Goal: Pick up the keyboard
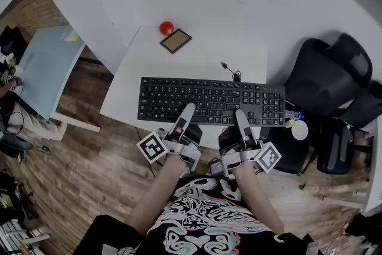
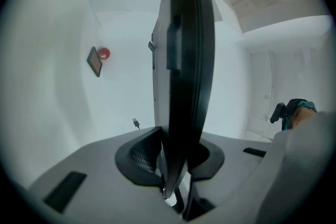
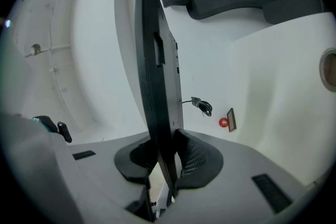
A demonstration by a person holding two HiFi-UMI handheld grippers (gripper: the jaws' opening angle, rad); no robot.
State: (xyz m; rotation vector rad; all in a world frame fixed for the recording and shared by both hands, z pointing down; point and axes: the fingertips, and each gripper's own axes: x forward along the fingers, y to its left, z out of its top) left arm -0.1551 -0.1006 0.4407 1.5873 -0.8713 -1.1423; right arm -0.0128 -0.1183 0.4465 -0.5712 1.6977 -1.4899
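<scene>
A white tabletop [image 1: 197, 63] stood over a wooden floor [image 1: 83, 158], with a black office chair [image 1: 328, 74] beside its right edge. The black keyboard [image 1: 209, 98] lay lengthwise along the near edge of the tabletop, its right end close to the right edge. The left gripper [image 1: 184, 116] pinched the keyboard's near long edge left of its middle. The right gripper [image 1: 241, 122] pinched the same edge further right. In each gripper view the keyboard's thin edge sat squeezed between the two dark pads, and its pale underside showed apart from the tabletop, so the near side looked raised. The far edge could not be judged. Behind the keyboard a loose cable [image 1: 231, 71] with a plug lay on the tabletop. Near the far edge sat a red ball [image 1: 166, 27], just beside a small brown square board [image 1: 176, 40], both well apart from the keyboard.
</scene>
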